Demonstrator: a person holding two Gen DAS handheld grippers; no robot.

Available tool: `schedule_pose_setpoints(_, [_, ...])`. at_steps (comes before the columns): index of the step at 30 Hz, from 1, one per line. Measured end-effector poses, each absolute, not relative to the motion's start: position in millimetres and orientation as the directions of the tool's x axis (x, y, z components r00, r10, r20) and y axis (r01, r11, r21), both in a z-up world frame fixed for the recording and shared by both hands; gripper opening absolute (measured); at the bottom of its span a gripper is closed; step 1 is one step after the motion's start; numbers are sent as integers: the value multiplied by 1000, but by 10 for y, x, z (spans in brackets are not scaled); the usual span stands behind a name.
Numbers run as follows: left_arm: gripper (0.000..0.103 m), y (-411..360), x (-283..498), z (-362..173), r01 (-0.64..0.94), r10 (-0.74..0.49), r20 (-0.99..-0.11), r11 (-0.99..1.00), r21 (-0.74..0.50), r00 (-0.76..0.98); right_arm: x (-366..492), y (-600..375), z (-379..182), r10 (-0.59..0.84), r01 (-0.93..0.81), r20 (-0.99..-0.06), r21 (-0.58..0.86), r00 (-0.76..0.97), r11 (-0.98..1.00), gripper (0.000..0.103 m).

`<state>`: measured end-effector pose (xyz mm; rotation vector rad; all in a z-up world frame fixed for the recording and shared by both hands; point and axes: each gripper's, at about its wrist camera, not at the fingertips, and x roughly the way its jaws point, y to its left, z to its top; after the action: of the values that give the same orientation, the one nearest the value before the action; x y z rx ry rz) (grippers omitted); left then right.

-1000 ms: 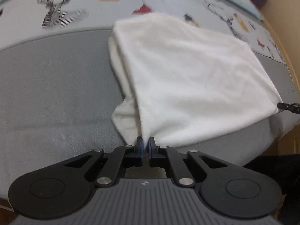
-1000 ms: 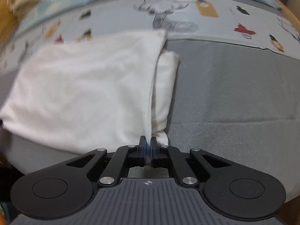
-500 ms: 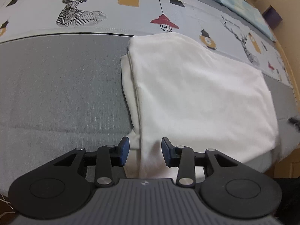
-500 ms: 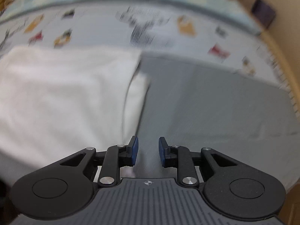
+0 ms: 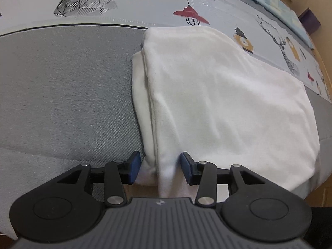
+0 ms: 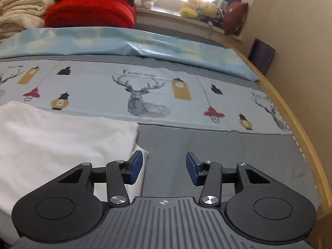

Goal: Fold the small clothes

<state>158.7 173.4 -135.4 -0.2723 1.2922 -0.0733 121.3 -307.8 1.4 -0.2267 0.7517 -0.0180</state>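
Observation:
A white garment [image 5: 217, 103] lies folded on the grey bed cover, its near corner hanging over the bed's front edge. My left gripper [image 5: 159, 166] is open, and that near corner droops loose between its blue pads without being pinched. In the right wrist view the same white garment [image 6: 51, 141] lies at the left. My right gripper [image 6: 164, 168] is open and empty, raised over the grey cover just right of the garment's right edge.
A grey cover [image 5: 62, 93] spreads to the garment's left. A printed sheet with deer and lanterns [image 6: 145, 99] and a light blue sheet [image 6: 124, 43] lie behind. Folded red and cream laundry [image 6: 83, 12] is stacked at the far left. A wooden bed rim [image 6: 300, 134] and a wall stand at the right.
Both grippers have opened and let go of the garment's near corners. The right gripper has lifted and tilted up toward the far side of the bed. The garment now rests flat.

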Motion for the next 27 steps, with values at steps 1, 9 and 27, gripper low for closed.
schedule_pose_setpoints(1, [47, 1733, 1605, -1357, -97, -209, -937, 965, -245, 279, 1243, -3048, -26, -98, -77, -688, -219, 719, 973, 48])
schedule_pose_setpoints(9, [14, 1835, 1554, -1159, -27, -263, -899, 956, -291, 349, 1394, -2886, -43, -106, -27, -712, -173, 694, 985, 48])
schedule_pose_setpoints(27, [9, 1451, 1472, -262, 14, -286, -844, 949, -314, 454, 1422, -2733, 81, -58, -4, -671, -90, 739, 996, 48])
